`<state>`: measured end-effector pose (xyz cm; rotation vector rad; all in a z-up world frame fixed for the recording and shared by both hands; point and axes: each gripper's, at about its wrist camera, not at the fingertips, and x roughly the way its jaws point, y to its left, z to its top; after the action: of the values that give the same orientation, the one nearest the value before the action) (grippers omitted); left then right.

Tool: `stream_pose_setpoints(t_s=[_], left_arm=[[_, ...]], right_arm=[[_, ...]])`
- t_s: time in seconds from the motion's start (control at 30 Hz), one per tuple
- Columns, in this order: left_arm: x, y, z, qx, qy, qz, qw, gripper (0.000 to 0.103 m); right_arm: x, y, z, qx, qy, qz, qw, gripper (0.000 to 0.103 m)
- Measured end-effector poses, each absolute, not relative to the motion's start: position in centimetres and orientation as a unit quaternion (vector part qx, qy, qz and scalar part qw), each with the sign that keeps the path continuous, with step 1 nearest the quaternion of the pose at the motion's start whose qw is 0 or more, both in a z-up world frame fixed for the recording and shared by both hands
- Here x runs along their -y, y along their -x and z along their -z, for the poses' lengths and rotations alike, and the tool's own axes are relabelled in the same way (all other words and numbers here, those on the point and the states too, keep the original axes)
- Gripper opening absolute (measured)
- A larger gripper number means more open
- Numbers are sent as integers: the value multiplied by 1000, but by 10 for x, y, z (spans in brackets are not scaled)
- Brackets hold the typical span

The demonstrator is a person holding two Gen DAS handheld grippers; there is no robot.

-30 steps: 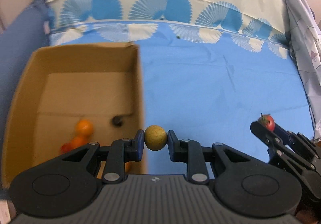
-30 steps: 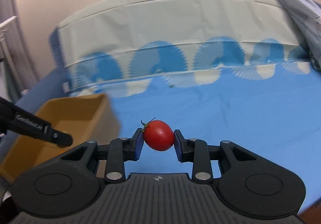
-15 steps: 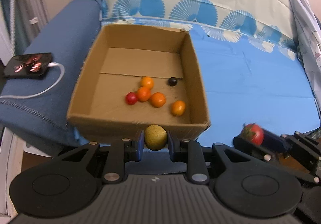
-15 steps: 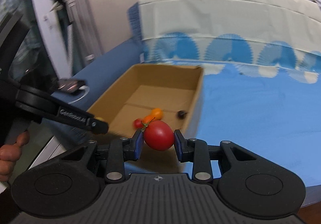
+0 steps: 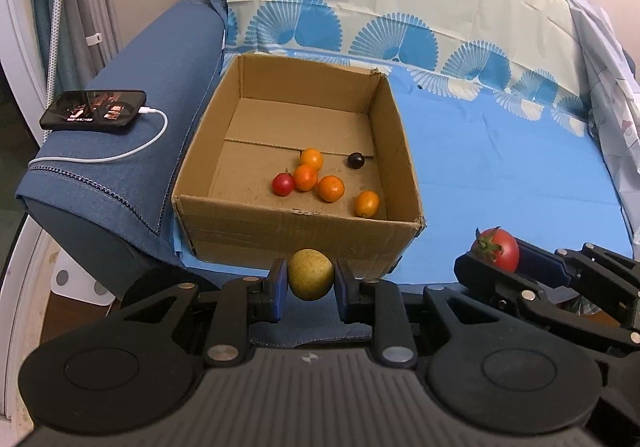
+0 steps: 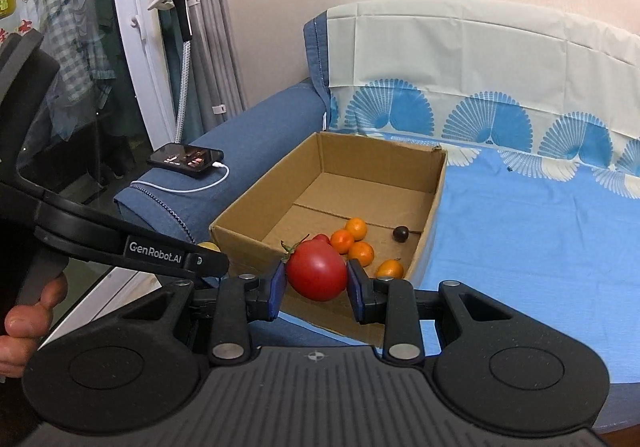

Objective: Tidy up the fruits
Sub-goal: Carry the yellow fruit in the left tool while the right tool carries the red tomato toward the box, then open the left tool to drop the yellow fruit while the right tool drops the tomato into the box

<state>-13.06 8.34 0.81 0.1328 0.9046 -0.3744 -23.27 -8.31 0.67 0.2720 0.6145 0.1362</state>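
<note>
My left gripper [image 5: 310, 289] is shut on a yellow-green round fruit [image 5: 310, 274], held just in front of the near wall of an open cardboard box [image 5: 280, 233]. My right gripper [image 6: 316, 287] is shut on a red tomato [image 6: 316, 274], held before the box's near wall [image 6: 240, 237]; it also shows in the left wrist view [image 5: 496, 249] at the right. In the box lie several small orange fruits [image 5: 330, 188], a small red tomato [image 5: 283, 183] and a dark berry [image 5: 355, 160].
The box sits on a blue sheet [image 5: 500, 167] over a sofa. A phone [image 5: 94, 115] with a white cable lies on the blue armrest [image 5: 132, 135] at the left. A light cloth [image 5: 608, 59] hangs at the right.
Both grippers have pulled back and turned left, still holding their fruits. The whole box and its fruits have come into view, along with the armrest and the phone.
</note>
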Motion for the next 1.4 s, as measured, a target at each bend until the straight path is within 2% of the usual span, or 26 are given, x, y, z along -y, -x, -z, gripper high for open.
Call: stream_pose_setpoints(t_s=[1.0,1.4], left_arm=[[-75,119,2,-447,-59,186,873,27],[-76,66,8,-451,-69,168,874,27]], right_arm=[[85,221,2,-323,-132,-60,935,34],[89,171,21,-344,-123,-50,929,34]])
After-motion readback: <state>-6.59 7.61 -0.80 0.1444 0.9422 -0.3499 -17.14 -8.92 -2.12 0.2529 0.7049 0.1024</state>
